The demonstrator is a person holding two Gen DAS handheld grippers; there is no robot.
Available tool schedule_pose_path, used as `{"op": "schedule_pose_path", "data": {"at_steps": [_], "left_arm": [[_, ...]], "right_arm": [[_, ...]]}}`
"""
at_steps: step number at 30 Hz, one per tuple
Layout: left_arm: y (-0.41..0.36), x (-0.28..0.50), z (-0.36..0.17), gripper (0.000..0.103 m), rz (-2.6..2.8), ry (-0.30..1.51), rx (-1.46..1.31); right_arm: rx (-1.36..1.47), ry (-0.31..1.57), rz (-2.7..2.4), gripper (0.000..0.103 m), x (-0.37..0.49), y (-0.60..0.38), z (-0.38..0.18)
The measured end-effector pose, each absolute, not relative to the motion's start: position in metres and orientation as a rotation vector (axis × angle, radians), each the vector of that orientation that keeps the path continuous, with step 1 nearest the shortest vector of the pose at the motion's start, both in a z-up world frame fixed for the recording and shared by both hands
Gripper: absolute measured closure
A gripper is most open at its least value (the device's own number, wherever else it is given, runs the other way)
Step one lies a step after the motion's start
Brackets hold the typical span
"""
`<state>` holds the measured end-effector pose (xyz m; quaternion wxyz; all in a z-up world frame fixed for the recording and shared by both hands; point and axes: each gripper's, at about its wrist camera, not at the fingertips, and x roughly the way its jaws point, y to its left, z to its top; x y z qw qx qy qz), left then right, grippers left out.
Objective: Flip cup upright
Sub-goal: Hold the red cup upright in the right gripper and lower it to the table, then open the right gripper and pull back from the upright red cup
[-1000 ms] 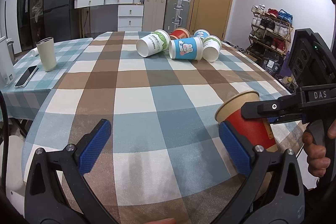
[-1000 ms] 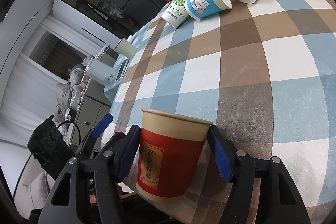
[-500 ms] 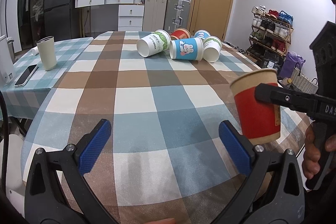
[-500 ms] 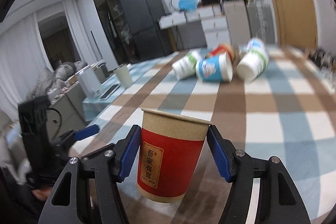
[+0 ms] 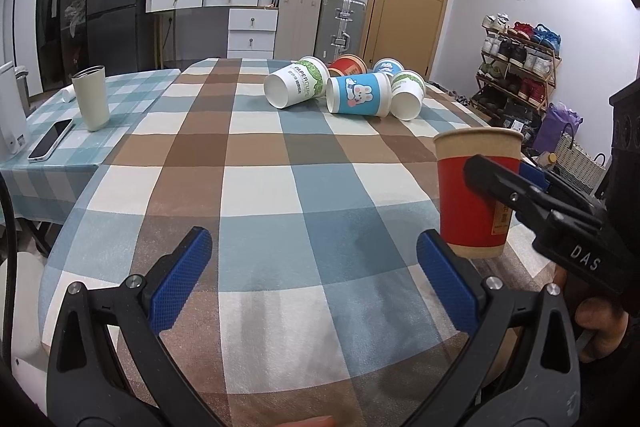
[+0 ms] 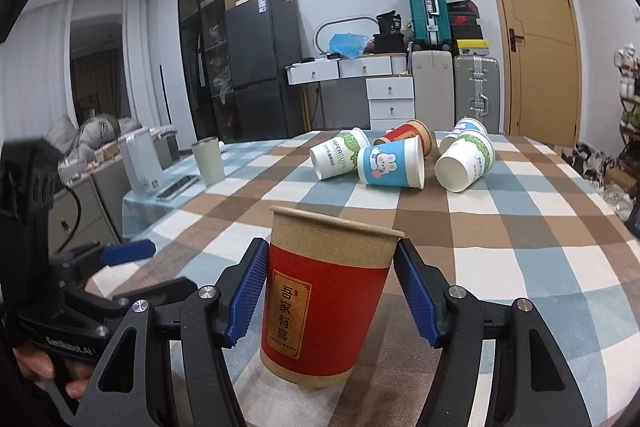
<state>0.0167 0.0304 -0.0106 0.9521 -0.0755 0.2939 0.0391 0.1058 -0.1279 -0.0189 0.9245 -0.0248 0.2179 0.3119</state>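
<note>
The right hand-held gripper (image 6: 330, 291) clamps the red cup (image 6: 324, 301) upright near the worktop's (image 5: 260, 195) right edge; whether its base touches the cloth is hard to tell. The left hand-held gripper (image 5: 314, 277) gapes empty, its handle cut off below. Five tipped cups (image 5: 358, 99) overlap at the far edge.

right tool (image 6: 330, 291) | clamps red cup (image 6: 320, 307) upright | over checked table (image 6: 520, 267)
</note>
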Motion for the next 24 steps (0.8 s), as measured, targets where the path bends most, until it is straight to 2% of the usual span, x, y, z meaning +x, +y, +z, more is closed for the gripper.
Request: {"op": "schedule_pose_path", "data": {"at_steps": [24], "left_arm": [[0.027, 0.016, -0.011, 0.001, 0.065, 0.582, -0.148]], "right_arm": [[-0.185, 0.339, 0.735, 0.038, 0.059, -0.141, -0.032]]}}
